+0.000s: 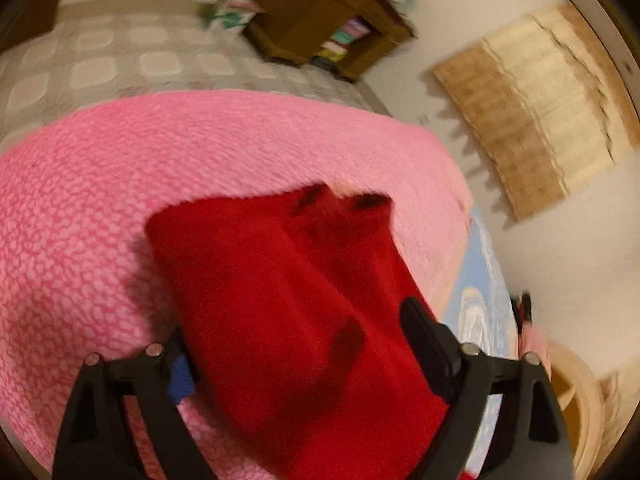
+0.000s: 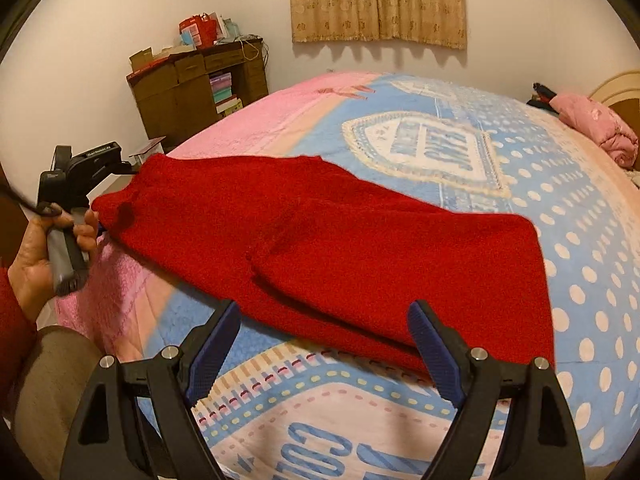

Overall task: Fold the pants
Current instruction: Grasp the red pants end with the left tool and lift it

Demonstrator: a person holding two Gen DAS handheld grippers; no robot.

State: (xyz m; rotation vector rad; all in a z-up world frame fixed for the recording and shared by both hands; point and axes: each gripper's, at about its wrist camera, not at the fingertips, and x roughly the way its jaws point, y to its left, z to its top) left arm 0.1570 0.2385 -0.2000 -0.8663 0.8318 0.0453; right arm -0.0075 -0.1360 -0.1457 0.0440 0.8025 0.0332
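Our right gripper (image 2: 320, 344) has its blue fingers (image 2: 212, 352) wide apart. They hold nothing. The near edge of the red pants (image 2: 340, 240) lies just past the tips, and we cannot tell if the right finger brushes the cloth.

Our left gripper (image 1: 304, 340) also has its fingers (image 1: 424, 332) apart. The pants (image 1: 296, 300) run up between them. The left finger is mostly hidden behind the cloth, so we cannot tell if it touches. No finger squeezes the cloth.

The pants lie flat on the bed (image 2: 480, 152), near its front left corner. One end hangs close to the bed's edge by our left hand (image 2: 44, 256).

The right view shows lots of open bed behind the pants and to their right, with a pink bundle (image 2: 596, 128) far off at the back. The left view is blurry. It shows a pink blanket (image 1: 160, 168) under the pants, and the floor (image 1: 100, 64) past the blanket's edge.

Both views show a brown cabinet (image 2: 192, 88) by the wall and a curtain (image 2: 376, 0).
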